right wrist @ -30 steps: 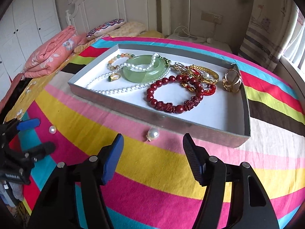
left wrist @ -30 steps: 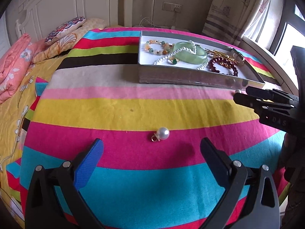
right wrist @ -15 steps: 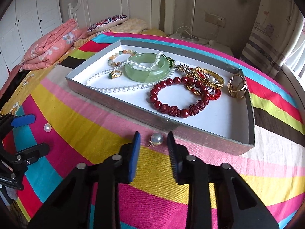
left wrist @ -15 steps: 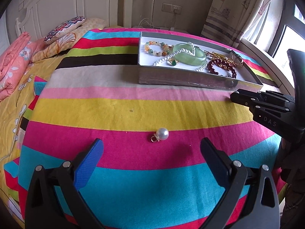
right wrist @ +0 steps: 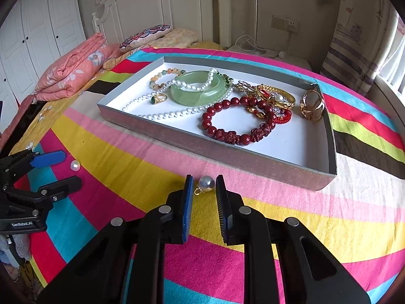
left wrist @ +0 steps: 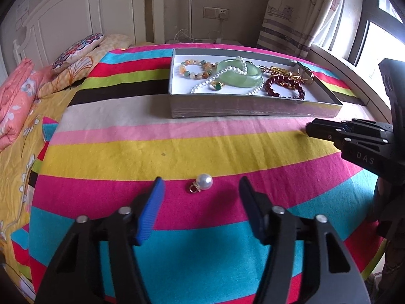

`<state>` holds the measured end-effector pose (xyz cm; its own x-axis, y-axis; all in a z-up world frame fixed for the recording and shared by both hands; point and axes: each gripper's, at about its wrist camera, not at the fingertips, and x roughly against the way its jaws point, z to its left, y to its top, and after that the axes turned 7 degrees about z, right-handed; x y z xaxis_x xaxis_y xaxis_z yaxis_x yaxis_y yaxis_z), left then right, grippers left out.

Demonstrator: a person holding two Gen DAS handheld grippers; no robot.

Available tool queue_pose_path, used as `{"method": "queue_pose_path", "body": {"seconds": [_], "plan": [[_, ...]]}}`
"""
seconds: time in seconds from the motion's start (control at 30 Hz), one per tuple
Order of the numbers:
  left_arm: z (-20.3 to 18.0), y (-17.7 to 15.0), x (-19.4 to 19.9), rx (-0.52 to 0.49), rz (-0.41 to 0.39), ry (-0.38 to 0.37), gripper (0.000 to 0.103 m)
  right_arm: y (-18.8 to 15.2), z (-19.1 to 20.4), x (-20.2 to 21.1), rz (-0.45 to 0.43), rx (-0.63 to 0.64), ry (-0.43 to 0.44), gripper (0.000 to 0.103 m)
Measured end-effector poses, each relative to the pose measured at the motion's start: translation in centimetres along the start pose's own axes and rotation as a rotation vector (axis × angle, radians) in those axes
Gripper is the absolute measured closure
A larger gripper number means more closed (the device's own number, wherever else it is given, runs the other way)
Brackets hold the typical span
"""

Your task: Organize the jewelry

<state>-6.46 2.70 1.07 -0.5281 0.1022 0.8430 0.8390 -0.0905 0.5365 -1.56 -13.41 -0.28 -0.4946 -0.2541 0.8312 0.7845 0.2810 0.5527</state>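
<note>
A grey tray (right wrist: 227, 155) with a white floor holds a green jade bangle (right wrist: 198, 90), pearl necklace (right wrist: 162, 114), dark red bead bracelet (right wrist: 236, 122), gold pieces and rings. It also shows in the left wrist view (left wrist: 253, 105). A pearl earring (left wrist: 202, 182) lies on the striped cloth, just ahead of my open left gripper (left wrist: 200, 190). A second pearl earring (right wrist: 206, 184) lies in front of the tray, between the nearly closed fingers of my right gripper (right wrist: 204, 183); contact is not clear.
The striped cloth (left wrist: 126, 152) covers a bed. Folded pink bedding (right wrist: 73, 71) and pillows (left wrist: 78, 50) lie at the left. A headboard, wall socket and curtain stand behind. The right gripper (left wrist: 354, 139) shows at the right edge of the left view.
My right gripper has narrowed from wide open to nearly closed around the pearl earring by the tray. My left gripper's fingers have also narrowed toward the other earring.
</note>
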Motion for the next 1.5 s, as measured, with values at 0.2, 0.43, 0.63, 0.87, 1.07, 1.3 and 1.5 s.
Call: {"method": "queue_pose_path", "body": {"seconds": [0.2,0.43,0.63,0.87,1.07,1.3,1.5], "plan": [[-0.5,-0.1,-0.1,-0.034,-0.008,0.003,0.068,-0.1,-0.3,0.1,-0.003,-0.011,0.014,0.084],[-0.8,-0.3,-0.1,-0.045,-0.016,0.016,0.084,-0.1,-0.3,0.1,-0.003,-0.009,0.015,0.084],[-0.9,-0.5,0.0,-0.051,-0.019,0.026,0.089,-0.1,-0.3,0.1,-0.003,-0.013,0.015,0.084],[-0.8,-0.6,0.0,-0.042,-0.020,0.018,0.089,-0.1,-0.5,0.2,-0.008,-0.015,0.018,0.084],[-0.9,-0.4,0.4,-0.045,-0.035,0.027,0.089,-0.3,-0.5,1.3,-0.059,-0.010,0.031,0.084],[-1.5,3.3,2.0,-0.064,-0.094,0.005,0.089,0.2,-0.5,2.8,-0.110,-0.008,0.075,0.084],[-3.7,8.3,0.3,-0.076,-0.100,-0.028,0.089,2.6,-1.3,3.6,-0.152,-0.002,0.032,0.084]]}}
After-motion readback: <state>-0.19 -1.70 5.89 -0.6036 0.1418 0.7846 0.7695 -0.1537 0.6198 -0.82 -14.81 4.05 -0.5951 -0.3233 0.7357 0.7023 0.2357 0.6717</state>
